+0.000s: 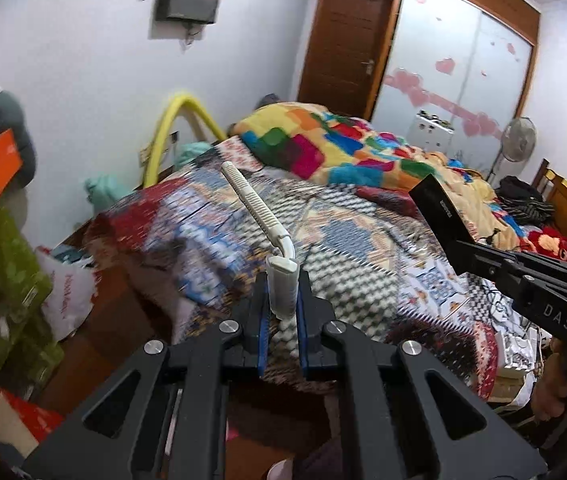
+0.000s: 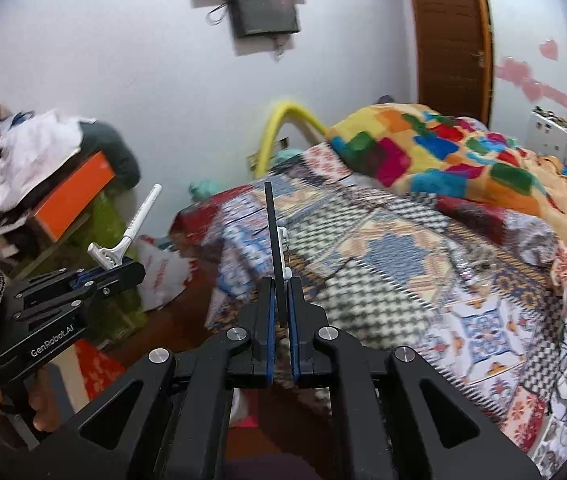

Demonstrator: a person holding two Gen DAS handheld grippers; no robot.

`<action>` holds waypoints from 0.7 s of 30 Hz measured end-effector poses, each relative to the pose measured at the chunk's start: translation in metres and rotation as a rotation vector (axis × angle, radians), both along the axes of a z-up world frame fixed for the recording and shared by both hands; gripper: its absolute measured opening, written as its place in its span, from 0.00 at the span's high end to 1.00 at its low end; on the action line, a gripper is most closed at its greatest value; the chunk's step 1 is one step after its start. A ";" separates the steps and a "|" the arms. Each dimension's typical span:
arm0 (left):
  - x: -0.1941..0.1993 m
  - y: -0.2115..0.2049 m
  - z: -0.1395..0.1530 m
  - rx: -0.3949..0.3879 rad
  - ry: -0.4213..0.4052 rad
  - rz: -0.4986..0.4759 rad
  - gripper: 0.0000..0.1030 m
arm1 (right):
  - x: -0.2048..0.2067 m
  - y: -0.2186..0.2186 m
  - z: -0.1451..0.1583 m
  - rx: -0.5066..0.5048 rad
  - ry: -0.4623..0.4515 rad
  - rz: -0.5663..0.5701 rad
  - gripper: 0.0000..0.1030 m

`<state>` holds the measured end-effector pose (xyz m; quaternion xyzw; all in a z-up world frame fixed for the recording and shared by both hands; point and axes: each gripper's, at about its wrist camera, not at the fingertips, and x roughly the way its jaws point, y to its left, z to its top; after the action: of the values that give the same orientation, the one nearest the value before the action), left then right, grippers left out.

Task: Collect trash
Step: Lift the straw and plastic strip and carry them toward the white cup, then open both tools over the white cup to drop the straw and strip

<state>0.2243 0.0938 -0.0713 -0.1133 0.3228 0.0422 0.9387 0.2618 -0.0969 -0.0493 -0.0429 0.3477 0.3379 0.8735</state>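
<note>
Left wrist: fingers (image 1: 283,300) clamp white razor (image 1: 257,208) | right fingers (image 2: 281,304) clamp black card (image 2: 275,236); patterned bed (image 1: 363,280) below

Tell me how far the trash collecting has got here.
Two pieces are picked up: the left gripper pinches a white razor by its head, the right gripper a flat black card. Both are over the bed. No bin shows, so dropping off remains.
</note>
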 end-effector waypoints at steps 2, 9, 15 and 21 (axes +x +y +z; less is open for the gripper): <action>-0.012 0.016 -0.006 0.002 0.017 0.026 0.90 | -0.009 0.015 -0.005 -0.006 0.015 0.030 0.95; -0.042 0.052 -0.031 -0.014 0.091 0.081 0.90 | -0.033 0.066 -0.026 -0.052 0.064 0.125 0.95; -0.058 0.078 -0.068 -0.049 0.184 0.112 0.90 | -0.047 0.101 -0.050 -0.101 0.119 0.184 0.95; -0.061 0.094 -0.109 -0.091 0.280 0.122 0.90 | -0.053 0.129 -0.083 -0.164 0.193 0.227 0.95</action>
<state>0.1635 0.1881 -0.1807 -0.1682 0.4444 0.0999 0.8742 0.2092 0.0324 -0.1323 -0.1202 0.4492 0.4074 0.7860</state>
